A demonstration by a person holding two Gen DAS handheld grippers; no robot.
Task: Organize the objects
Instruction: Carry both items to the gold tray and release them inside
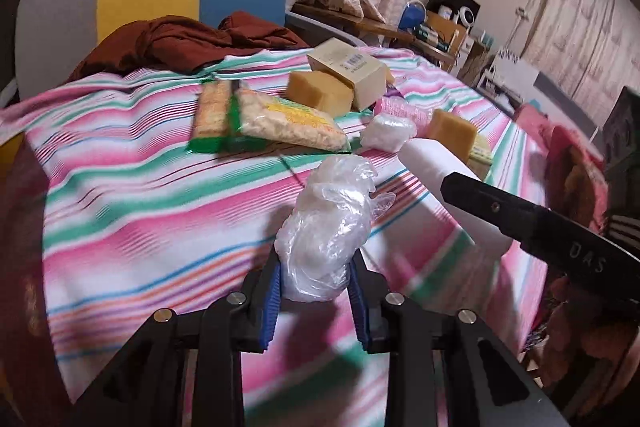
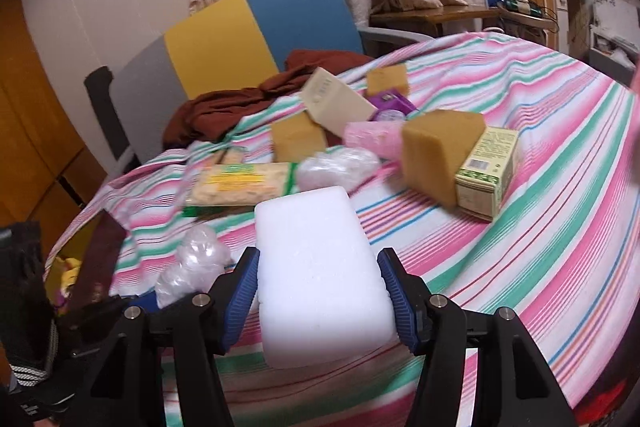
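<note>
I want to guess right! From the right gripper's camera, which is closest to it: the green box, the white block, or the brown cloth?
1. White block, held in the right gripper.
2. Green box, further out, to the right.
3. Brown cloth, far back by the chair.

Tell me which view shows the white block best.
The right wrist view: the white block fills the centre, its whole top face visible between the right gripper pads. The left wrist view shows only part of it, side-on, clamped by that gripper's black finger.

The only letters that can be read are "DAS", pale on the black arm of the right tongs (image 1: 452, 187); the barcode label on the cream box (image 1: 352, 73) and the print on the green carton (image 2: 486, 173) are too blurred.
</note>
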